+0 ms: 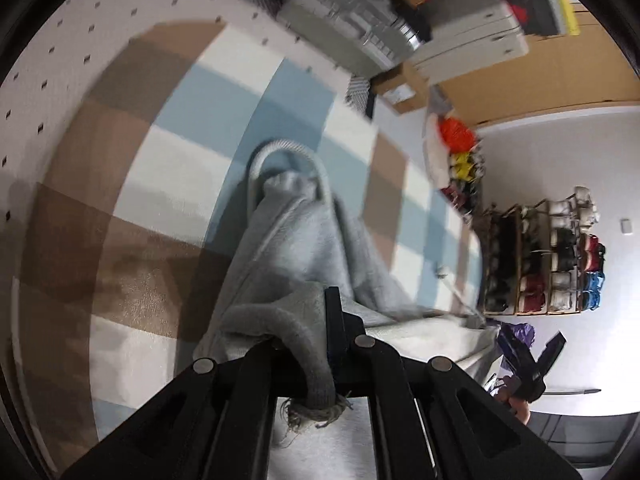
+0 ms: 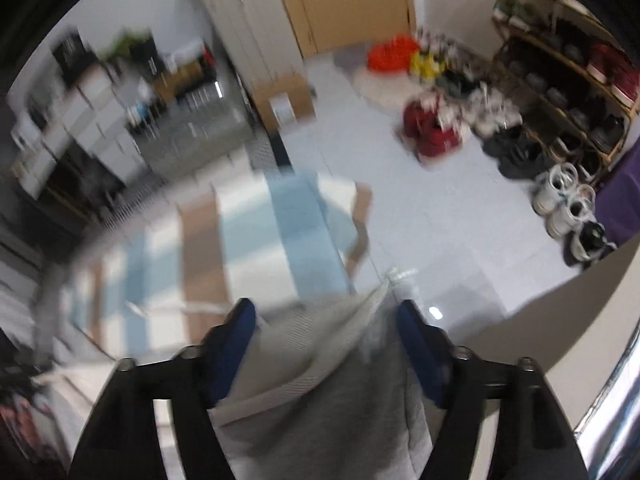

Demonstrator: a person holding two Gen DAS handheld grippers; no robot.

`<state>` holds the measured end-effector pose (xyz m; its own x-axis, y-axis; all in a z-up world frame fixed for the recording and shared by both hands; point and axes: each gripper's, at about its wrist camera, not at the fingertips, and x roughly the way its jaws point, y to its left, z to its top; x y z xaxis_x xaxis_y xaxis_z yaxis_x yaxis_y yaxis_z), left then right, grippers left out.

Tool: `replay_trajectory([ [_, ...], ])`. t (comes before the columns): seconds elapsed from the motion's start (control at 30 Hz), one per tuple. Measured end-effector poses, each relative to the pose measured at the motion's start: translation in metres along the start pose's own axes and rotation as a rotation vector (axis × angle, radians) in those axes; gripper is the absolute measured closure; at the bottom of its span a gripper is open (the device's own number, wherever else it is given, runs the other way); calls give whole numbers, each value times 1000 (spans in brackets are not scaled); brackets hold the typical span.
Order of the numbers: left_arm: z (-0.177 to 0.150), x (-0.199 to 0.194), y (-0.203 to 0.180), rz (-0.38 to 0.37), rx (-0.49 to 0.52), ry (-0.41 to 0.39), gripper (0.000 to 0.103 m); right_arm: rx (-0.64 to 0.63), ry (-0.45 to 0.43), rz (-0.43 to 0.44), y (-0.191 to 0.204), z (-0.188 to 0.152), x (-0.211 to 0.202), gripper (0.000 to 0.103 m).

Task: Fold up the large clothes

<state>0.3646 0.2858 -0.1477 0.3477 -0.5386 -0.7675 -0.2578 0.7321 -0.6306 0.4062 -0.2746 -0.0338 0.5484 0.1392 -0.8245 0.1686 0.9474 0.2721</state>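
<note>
Left gripper (image 1: pixel 320 344) clamped around gray garment (image 1: pixel 296 240)

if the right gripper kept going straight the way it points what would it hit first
Most likely the grey garment itself, which already fills the gap in the right gripper. Beyond it lies the checked rug edge and pale floor; blur makes depth uncertain.
</note>
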Motion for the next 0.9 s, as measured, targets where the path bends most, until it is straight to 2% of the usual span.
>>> replay_trajectory([
  [0.07, -16, -16, -15, 45, 72, -17, 97, -13, -52, 26, 2, -3, -28, 16],
  [0.1, -18, -19, -21, 55, 94, -21, 88, -22, -81, 38, 4, -8, -44, 13],
  [0.17, -40, -42, -33, 117, 148, -77, 53, -54, -109, 65, 10, -25, -72, 8],
  [0.2, -46, -54, -36, 155, 171, -118, 20, -75, -109, 82, 14, -34, -80, 8],
  [0.23, -47, -68, -34, 187, 182, -160, 14, -104, -115, 123, 19, -54, -96, 8],
  [0.3, -62, -94, -29, 224, 190, -246, 14, -150, -116, 147, 26, -86, -114, 7],
  [0.37, -75, -99, -21, 211, 167, -216, 14, -177, -109, 183, 31, -123, -127, 7],
  [0.43, -103, -97, -8, 163, 145, -142, 14, -181, -98, 227, 35, -156, -136, 7],
  [0.6, -166, -65, 1, 225, 204, -51, 14, -130, -119, 362, 31, -246, -152, 6],
  [0.67, -183, -50, 13, 251, 213, -22, 14, -72, -119, 395, 26, -268, -151, 5],
  [0.8, -187, -18, 27, 290, 192, 25, 14, 109, -72, 548, 17, -311, -143, 4],
  [0.9, -184, -14, 31, 267, 213, -8, 14, 87, -71, 562, 20, -321, -143, 4],
])
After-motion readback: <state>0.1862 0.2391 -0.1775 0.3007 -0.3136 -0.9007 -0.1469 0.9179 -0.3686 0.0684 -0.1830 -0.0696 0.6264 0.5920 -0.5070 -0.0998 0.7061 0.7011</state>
